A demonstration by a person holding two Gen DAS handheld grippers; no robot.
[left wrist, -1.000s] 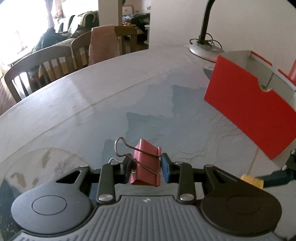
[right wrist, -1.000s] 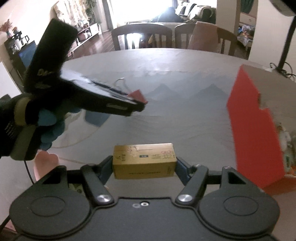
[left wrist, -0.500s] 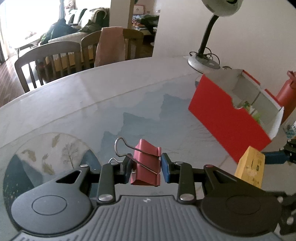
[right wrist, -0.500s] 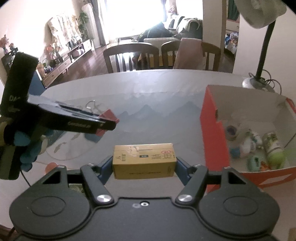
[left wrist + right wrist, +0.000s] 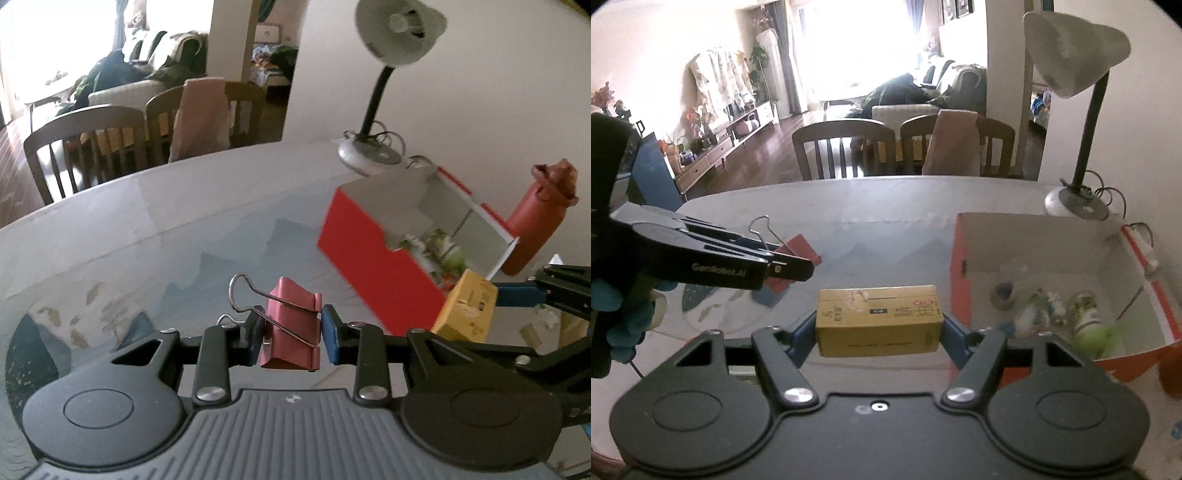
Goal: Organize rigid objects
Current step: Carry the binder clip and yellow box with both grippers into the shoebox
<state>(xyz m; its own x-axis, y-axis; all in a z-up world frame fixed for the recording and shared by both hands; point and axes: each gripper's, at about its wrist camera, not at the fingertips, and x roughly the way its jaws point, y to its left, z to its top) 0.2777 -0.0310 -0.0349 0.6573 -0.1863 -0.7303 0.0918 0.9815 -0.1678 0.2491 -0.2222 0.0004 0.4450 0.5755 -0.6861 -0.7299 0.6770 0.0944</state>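
Left gripper (image 5: pixel 290 334): closed on a pink binder clip (image 5: pixel 291 325), blue pads pressed against both sides of its body, wire handles (image 5: pixel 240 291) sticking up and to the left. The clip is held off the table (image 5: pixel 155 221), to the left of the red box (image 5: pixel 373 254) and clear of it.

Right gripper (image 5: pixel 879 325): closed on a yellow carton (image 5: pixel 879 319), gripped by its two short ends with the long printed face up. The carton hangs above the table, just left of the red box's near-left corner and not inside it; in the left wrist view the carton (image 5: pixel 467 306) sits just in front of the box's near wall.

Red box (image 5: pixel 962 280): open-topped, white inside, resting on the table. Small items (image 5: pixel 1049 310) lie on its floor (blurred; a green-labelled bottle among them is all that can be made out).

Behind the box a desk lamp (image 5: pixel 1075 199) stands on the table. A dark red bottle (image 5: pixel 535 218) stands just beside the box's far-right side. Wooden chairs (image 5: pixel 846 151) line the table's far edge beyond the box.
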